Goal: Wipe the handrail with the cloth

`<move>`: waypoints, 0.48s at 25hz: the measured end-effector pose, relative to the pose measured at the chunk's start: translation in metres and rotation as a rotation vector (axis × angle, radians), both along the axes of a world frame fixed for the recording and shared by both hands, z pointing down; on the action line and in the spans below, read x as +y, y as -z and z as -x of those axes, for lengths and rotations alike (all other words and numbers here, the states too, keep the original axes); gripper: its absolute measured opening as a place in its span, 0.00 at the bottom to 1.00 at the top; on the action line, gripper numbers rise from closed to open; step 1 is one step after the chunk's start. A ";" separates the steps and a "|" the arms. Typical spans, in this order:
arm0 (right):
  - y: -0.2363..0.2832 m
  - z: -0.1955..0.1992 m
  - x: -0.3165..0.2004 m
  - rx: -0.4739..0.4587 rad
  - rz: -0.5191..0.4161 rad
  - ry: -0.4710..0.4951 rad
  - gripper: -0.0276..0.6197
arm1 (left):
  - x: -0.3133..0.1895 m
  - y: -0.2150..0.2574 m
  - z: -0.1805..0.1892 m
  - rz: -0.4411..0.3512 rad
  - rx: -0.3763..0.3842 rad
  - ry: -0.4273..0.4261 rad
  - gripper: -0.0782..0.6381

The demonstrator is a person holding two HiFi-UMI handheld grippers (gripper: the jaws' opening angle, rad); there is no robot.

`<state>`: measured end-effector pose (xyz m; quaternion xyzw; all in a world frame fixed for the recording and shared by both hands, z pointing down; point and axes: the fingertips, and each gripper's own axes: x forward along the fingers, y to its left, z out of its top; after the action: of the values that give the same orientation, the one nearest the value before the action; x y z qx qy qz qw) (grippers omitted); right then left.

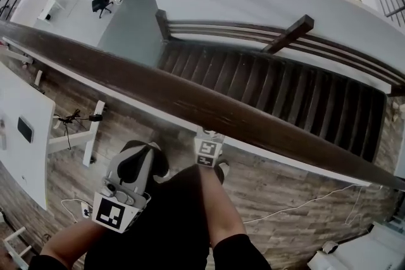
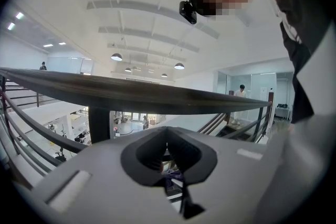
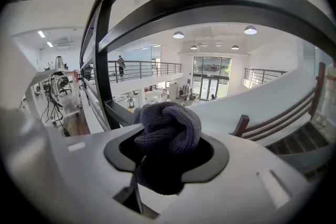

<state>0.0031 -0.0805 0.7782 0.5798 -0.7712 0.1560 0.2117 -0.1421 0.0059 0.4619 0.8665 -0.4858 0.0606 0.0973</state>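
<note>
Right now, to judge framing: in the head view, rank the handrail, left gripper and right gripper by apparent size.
1. handrail, crossing the whole frame.
2. left gripper.
3. right gripper, partly hidden under the rail.
The left seems nearer the camera, so their real sizes may match.

Handrail (image 1: 190, 101) crosswise, staircase (image 1: 285, 85) beyond, left gripper (image 1: 140, 156) and right gripper (image 1: 209, 137) nearer (cloth (image 3: 168, 128) in the right).

A dark brown handrail (image 1: 190, 101), a grey knitted cloth (image 3: 168, 126) and a brown wood-grain floor (image 1: 285, 193) are shown.
</note>
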 end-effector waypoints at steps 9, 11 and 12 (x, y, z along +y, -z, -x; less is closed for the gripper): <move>-0.002 -0.039 0.009 -0.044 0.009 -0.049 0.34 | 0.008 0.003 -0.040 0.011 0.007 -0.022 0.11; -0.002 -0.044 0.010 -0.051 0.008 -0.055 0.34 | 0.008 0.006 -0.048 -0.008 0.011 -0.029 0.11; -0.001 -0.047 0.011 -0.053 0.005 -0.058 0.34 | 0.008 0.007 -0.052 -0.014 0.014 -0.032 0.11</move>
<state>0.0500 -0.0698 0.7792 0.5972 -0.7588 0.1794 0.1882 -0.0897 0.0140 0.4546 0.8753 -0.4716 0.0525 0.0935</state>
